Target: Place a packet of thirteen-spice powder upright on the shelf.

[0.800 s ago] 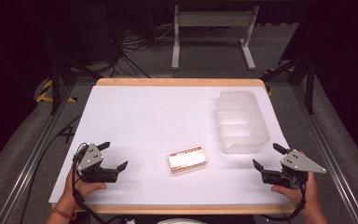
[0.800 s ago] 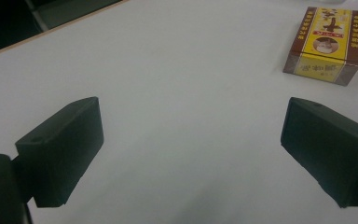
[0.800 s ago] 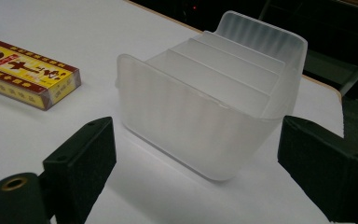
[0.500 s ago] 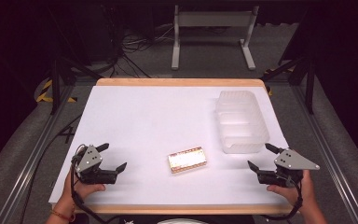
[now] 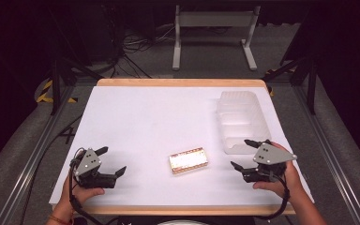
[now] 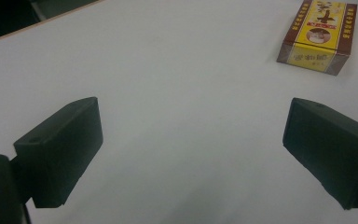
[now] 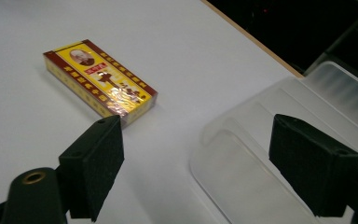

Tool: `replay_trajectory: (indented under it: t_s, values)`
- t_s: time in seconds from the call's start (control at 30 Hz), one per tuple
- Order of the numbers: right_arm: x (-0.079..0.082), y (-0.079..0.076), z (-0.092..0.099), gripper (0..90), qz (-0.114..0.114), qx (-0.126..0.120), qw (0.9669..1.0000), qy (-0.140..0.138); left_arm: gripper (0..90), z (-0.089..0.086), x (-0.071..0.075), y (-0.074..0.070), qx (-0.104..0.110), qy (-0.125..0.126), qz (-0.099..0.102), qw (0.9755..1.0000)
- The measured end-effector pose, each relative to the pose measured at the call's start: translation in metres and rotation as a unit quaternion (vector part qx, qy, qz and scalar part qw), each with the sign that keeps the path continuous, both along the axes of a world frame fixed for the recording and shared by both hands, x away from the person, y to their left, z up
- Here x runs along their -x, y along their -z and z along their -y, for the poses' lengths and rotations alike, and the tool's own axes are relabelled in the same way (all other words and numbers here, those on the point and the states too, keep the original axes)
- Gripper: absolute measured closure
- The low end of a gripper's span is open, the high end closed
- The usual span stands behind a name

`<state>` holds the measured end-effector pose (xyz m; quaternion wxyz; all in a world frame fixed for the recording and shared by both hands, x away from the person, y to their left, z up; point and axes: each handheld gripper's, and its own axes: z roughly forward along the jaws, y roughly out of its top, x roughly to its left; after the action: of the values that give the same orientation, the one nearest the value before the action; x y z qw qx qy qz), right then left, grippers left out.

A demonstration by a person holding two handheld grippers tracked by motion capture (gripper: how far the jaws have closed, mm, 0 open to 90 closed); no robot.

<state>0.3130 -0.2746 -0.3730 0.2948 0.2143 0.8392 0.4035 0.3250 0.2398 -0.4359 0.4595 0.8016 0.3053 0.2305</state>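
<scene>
The right hand-held gripper (image 5: pixel 245 153) has slid inward along the near edge of the white tabletop (image 5: pixel 145 122) over the last moment, its black jaws apart with nothing between them, now near the small flat rectangular box (image 5: pixel 188 160) in glossy yellow-and-maroon printed wrap; a pickup looks to be next. The left hand-held gripper (image 5: pixel 111 161) has barely moved, jaws wide apart and empty, well apart from the box lying flat mid-table near the front. Farther back on the right sits a translucent, ribbed plastic tray (image 5: pixel 242 119), soft-cornered and empty.
</scene>
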Motion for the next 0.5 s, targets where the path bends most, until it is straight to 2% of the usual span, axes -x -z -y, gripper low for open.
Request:
replay_trajectory:
  t_s: [0.17,0.27,0.33,0.37,0.5]
  values:
    - [-0.010,-0.005,-0.027,18.7,-0.013,0.029,0.9985,-0.044,5.3,0.002,0.000,0.001,-0.005,0.002,-0.002,1.0000]
    - [-0.017,-0.007,-0.044,18.5,-0.025,0.048,0.9960,-0.070,5.3,0.001,0.000,0.001,-0.005,0.004,-0.002,1.0000]
    - [-0.020,-0.007,-0.054,18.5,-0.035,0.057,0.9939,-0.088,5.3,0.001,0.000,0.001,-0.005,0.004,-0.002,1.0000]
    - [-0.023,-0.007,-0.062,18.3,-0.037,0.072,0.9923,-0.094,5.3,0.001,0.000,0.001,-0.005,0.004,-0.003,1.0000]
    - [-0.033,-0.004,-0.079,18.3,-0.058,0.102,0.9862,-0.117,5.3,0.001,0.000,0.001,-0.006,0.005,-0.005,1.0000]
